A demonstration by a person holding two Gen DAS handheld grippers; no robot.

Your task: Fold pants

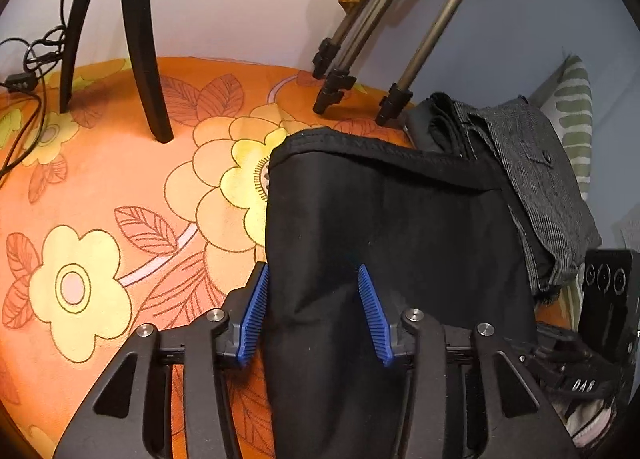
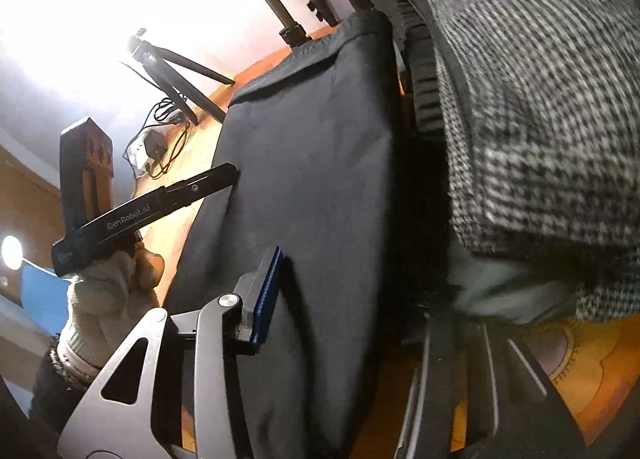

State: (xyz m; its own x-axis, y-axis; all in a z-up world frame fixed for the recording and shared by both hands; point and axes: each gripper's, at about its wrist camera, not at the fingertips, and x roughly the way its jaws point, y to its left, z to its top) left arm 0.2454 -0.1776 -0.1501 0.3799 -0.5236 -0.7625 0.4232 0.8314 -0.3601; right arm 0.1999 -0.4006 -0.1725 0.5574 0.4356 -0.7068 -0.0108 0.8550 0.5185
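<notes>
Black pants (image 1: 392, 227) lie folded between the left tongs (image 1: 316, 311), parted and released. Right tongs (image 2: 340, 299) straddle them, probably loose; the other handle reads "GenRobot.AI" (image 2: 128, 217).

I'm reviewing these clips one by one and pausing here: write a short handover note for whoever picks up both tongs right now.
Left tongs: open, blue pads astride the near left edge of the folded black fabric pants, not pressing.
Right tongs: only one blue pad shows, lying against the same pants; grip unclear.
Pants lie on the orange flowered cloth, beside a stack of folded grey checked garments.
Done: the pants look folded into a compact rectangle.
Left: probably one last fold or smoothing, then move them to the stack.
</notes>
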